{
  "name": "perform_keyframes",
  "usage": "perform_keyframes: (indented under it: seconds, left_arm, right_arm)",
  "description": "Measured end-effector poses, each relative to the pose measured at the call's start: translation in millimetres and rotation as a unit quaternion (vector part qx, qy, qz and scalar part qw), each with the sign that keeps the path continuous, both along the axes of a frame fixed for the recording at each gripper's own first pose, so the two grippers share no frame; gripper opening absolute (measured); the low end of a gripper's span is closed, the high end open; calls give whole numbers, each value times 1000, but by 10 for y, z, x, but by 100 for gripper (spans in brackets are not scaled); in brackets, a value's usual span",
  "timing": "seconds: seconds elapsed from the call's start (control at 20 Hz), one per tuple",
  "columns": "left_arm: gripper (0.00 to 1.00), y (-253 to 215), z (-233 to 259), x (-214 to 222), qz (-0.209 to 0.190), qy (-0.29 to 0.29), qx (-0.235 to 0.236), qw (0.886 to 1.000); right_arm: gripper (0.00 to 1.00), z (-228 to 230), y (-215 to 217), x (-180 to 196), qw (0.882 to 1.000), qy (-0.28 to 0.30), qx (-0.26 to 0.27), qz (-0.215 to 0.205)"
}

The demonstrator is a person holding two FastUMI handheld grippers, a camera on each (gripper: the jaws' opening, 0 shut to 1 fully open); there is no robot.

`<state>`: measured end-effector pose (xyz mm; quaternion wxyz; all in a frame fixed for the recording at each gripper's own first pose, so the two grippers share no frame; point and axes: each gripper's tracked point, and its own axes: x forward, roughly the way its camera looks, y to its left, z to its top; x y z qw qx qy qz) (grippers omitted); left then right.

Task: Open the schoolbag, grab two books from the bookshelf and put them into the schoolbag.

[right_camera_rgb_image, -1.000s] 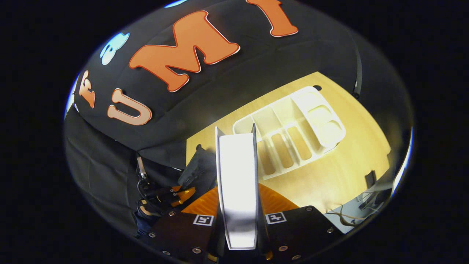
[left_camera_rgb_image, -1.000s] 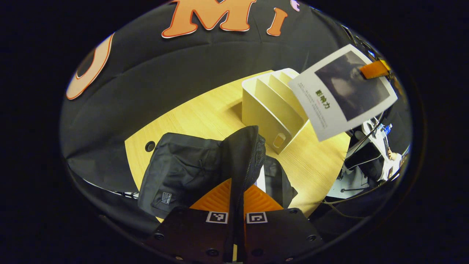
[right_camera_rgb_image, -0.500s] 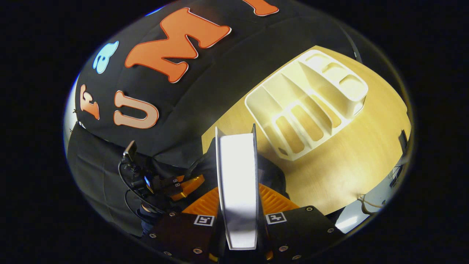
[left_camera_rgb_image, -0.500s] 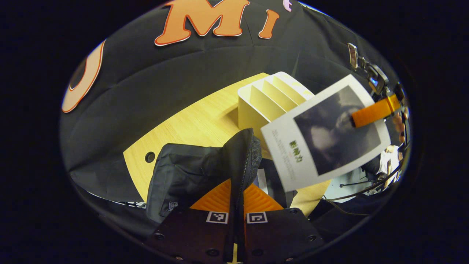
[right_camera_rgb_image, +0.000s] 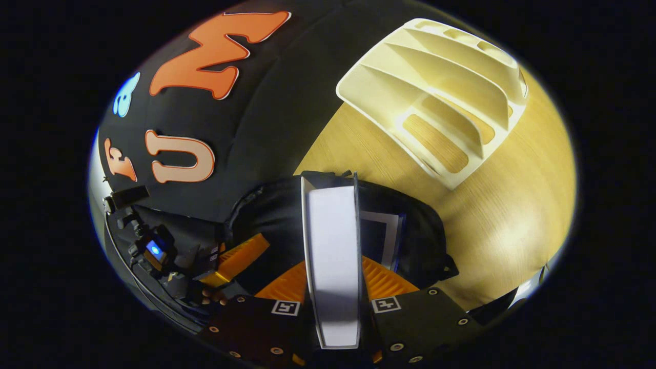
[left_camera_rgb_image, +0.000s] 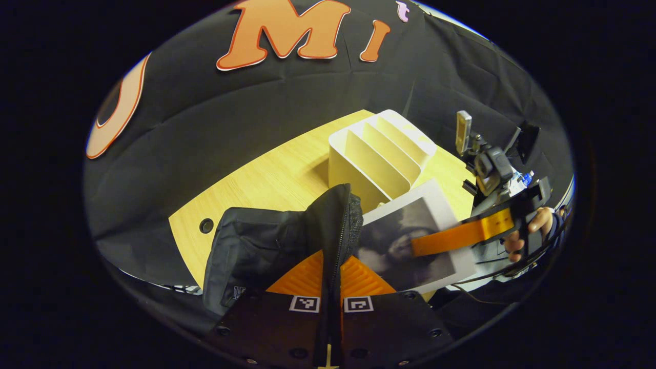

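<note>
Covering schoolbag mouth, book, contents unclear

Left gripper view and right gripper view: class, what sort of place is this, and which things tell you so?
Probably a staged recording booth, not a home: black cloth wall behind a bare wooden table, a white bookshelf, a black schoolbag, and handheld grippers, the right gripper carrying a book.

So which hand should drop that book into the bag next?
The right. Its fingers already clamp the book directly over the schoolbag opening, where another book sits. The left gripper is busy pinching the bag's edge open.
</note>
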<state>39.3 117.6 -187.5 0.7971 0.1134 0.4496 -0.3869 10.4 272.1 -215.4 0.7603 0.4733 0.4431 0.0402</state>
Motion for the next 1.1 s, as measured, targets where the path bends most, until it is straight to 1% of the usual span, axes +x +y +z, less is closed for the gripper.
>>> perform_keyframes:
  seconds: [0.1, 0.15, 0.35, 0.4, 0.45, 0.55, 0.75, 0.8, 0.85, 0.9, 1.0, 1.05, 1.1]
  left_arm:
    - [3, -12, 32, -20, -3, -2, -4, 1000]
    - [3, -30, 49, -25, -4, -3, -8, 1000]
    - [3, -75, 108, -70, -8, -11, -19, 1000]
    - [4, -77, 109, -78, -9, -14, -21, 1000]
    - [3, -88, 115, -103, -9, -14, -21, 1000]
    - [3, -101, 96, -142, -9, -13, -22, 1000]
    - [3, -150, 77, -211, -6, -5, -31, 999]
    - [3, -162, 52, -234, -6, -3, -32, 999]
    - [3, -149, 40, -228, -2, -2, -31, 999]
    - [3, -124, 44, -226, 2, -1, -33, 999]
    - [3, -79, 43, -171, 13, -1, -33, 999]
    - [3, -36, 34, -147, 19, -3, -29, 999]
    - [3, 0, 16, -140, 22, -6, -26, 999]
  right_arm:
    - [36, -148, 147, 103, 1000, 1, 11, -4]
    - [36, -236, 227, 116, 1000, 11, 12, -2]
    - [36, -344, 519, 282, 999, -5, 39, -11]
    - [36, -365, 553, 316, 999, -9, 46, -18]
    - [36, -403, 565, 400, 998, -14, 49, -35]
    - [36, -521, 632, 509, 996, -12, 63, -55]
    - [36, -720, 823, 621, 993, -18, 92, -74]
    - [47, -750, 889, 622, 993, -14, 95, -72]
    - [38, -770, 945, 607, 993, -8, 97, -65]
    - [39, -790, 956, 589, 994, 2, 95, -62]
    - [45, -816, 893, 503, 996, 22, 71, -53]
    - [38, -836, 834, 449, 997, 34, 54, -46]
    - [54, -823, 755, 357, 998, 40, 32, -35]
